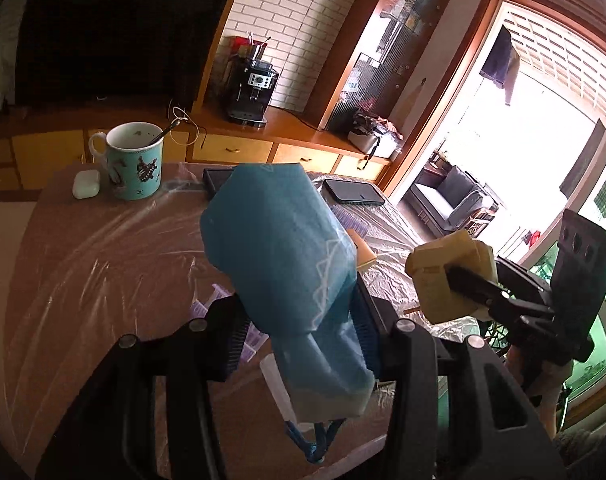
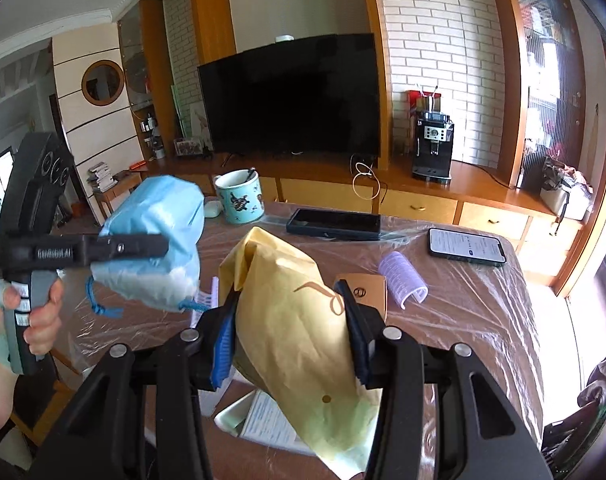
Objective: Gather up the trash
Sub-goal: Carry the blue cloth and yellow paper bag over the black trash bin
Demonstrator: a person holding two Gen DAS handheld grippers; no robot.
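My left gripper [image 1: 299, 320] is shut on a crumpled blue bag [image 1: 279, 248] with a blue drawstring, held above the table; the bag also shows in the right wrist view [image 2: 155, 244], clamped by the left gripper [image 2: 159, 246]. My right gripper [image 2: 289, 316] is shut on a crumpled yellow paper bag [image 2: 291, 320], held above the table; it shows at the right of the left wrist view [image 1: 451, 276], clamped by the right gripper [image 1: 451, 276].
The table [image 2: 483, 320] is covered in clear plastic film. On it stand a teal mug [image 2: 239, 200] with a spoon, a white earbud case [image 1: 86, 184], a black case [image 2: 334, 225], a phone [image 2: 467, 246], a purple hair roller [image 2: 403, 276], a small brown box [image 2: 369, 292] and a white tray with papers [image 2: 259, 420].
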